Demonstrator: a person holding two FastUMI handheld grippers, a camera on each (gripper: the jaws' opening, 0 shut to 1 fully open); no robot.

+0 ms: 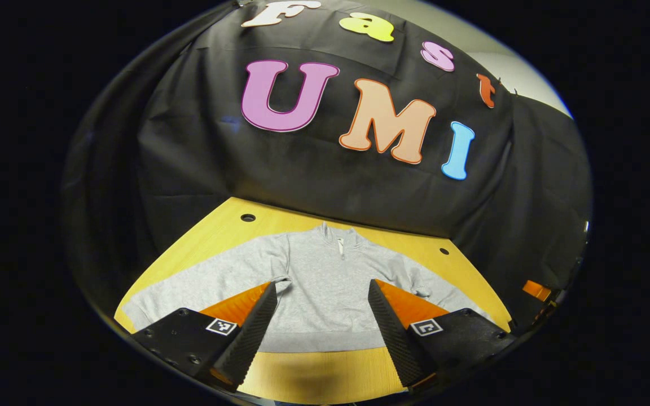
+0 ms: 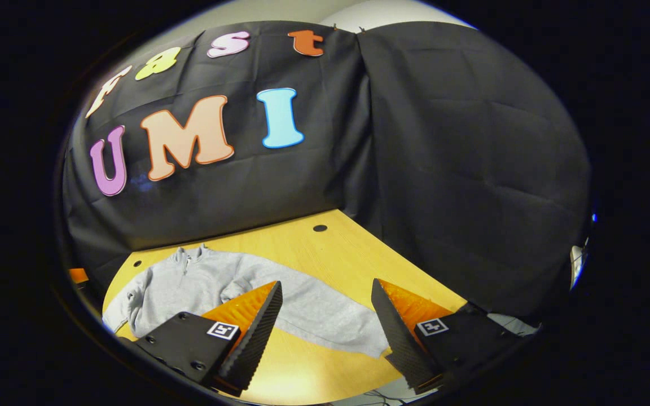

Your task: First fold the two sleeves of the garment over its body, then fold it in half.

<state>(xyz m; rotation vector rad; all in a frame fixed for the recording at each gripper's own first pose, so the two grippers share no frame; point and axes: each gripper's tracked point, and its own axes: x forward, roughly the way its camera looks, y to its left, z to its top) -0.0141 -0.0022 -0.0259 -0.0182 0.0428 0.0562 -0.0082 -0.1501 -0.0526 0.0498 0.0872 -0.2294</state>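
Both hand-held grippers — left point(image 1: 323, 293), right point(image 2: 326, 293) — hang open above the flat grey sweatshirt point(image 1: 325, 287), touching nothing.

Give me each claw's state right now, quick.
Left claw: open, holding nothing, above the grey sweatshirt.
Right claw: open, holding nothing, over a sleeve.

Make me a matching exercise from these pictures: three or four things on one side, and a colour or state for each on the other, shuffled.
Things:
1. sweatshirt
2. table
3. left tongs
4. sleeves

States:
A. open, holding nothing
B. yellow wood
C. grey, lying flat with collar toward the wall
D. spread out sideways, not yet folded

Pairs: 1-C, 2-B, 3-A, 4-D
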